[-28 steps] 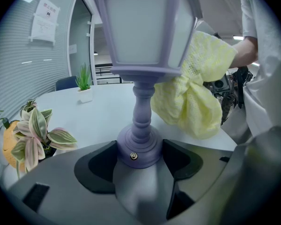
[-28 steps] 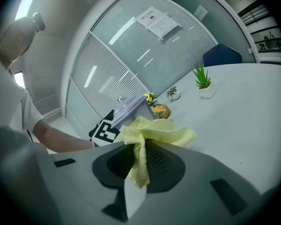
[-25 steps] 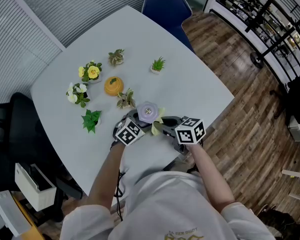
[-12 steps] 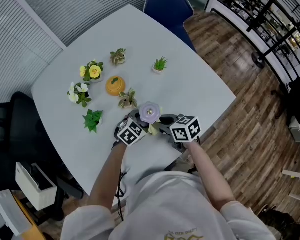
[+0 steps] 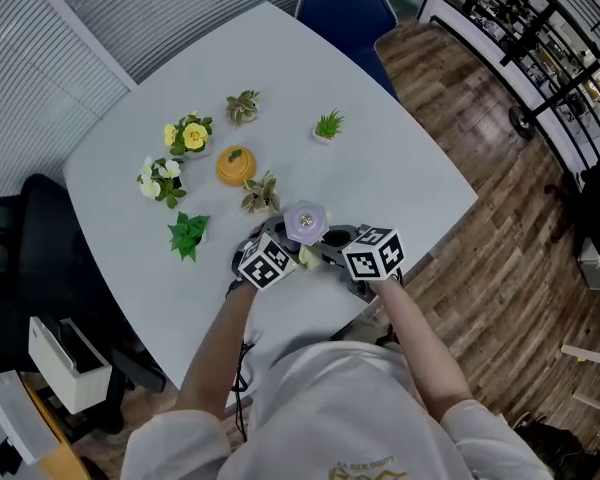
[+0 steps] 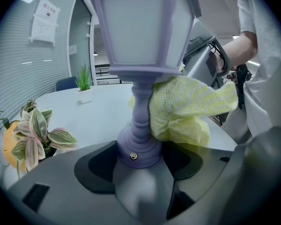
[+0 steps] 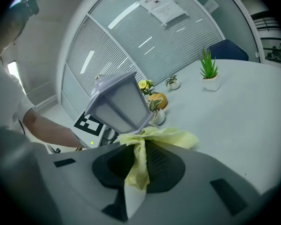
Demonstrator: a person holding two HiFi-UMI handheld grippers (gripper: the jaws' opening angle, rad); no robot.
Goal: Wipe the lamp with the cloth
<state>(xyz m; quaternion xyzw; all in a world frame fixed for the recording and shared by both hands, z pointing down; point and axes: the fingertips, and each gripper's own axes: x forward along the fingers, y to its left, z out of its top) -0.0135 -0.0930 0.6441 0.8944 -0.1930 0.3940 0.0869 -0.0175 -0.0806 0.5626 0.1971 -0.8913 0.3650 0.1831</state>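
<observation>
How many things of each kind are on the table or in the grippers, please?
Plants: 6
Orange ornament: 1
Lamp: 1
Cloth: 1
Total: 9

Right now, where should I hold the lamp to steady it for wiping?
Take the lamp by its round base, from the left, as the left gripper does: it is the widest low part, and the cloth covers the stem's right side.

Overhead head view; gripper views face lamp (image 6: pixel 145 32)
</observation>
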